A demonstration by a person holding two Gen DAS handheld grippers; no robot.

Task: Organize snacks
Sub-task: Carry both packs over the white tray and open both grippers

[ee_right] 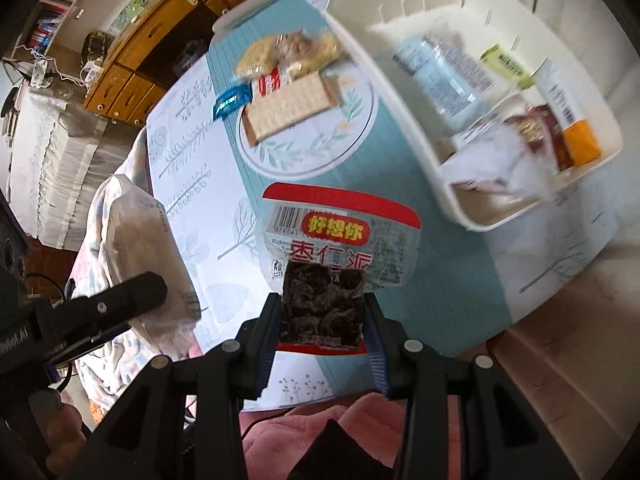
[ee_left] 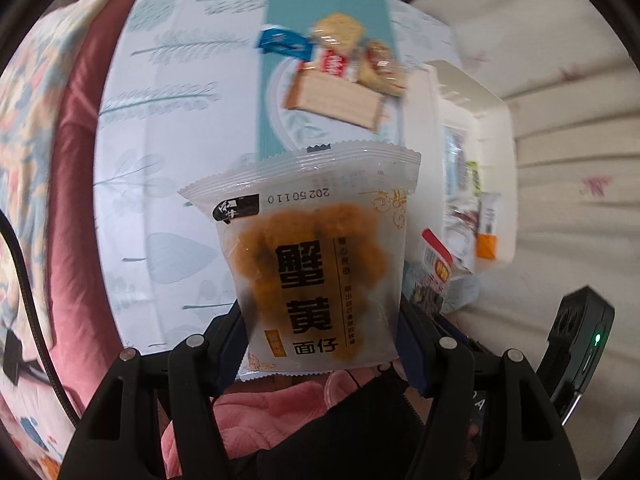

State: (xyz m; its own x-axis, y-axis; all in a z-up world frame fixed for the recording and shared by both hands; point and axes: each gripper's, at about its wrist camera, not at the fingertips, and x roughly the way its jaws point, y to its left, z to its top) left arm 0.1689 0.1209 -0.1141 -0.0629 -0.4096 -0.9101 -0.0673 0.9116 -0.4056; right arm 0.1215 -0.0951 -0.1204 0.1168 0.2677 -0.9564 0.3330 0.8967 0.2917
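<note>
Left gripper (ee_left: 320, 344): pointing steeply down, clenched on one orange snack packet (ee_left: 316, 264).
Right gripper (ee_right: 322, 320): pointing steeply down, clenched on one red-topped packet (ee_right: 340, 248).
White bin (ee_right: 592, 92): at 2 o'clock.
Loose snacks (ee_right: 288, 92): on the table (ee_right: 440, 272) at 12 o'clock, count unclear.

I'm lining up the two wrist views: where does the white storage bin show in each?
Left wrist: white storage bin stands at the right edge, seen edge-on, snacks inside.
Right wrist: white storage bin fills the upper right, seen from above.
Shared landmark: the wafer packet on the tablecloth's round leaf motif.

Snack pile (ee_right: 288, 80) on table (ee_right: 420, 300); bin (ee_right: 472, 208) beside
</note>
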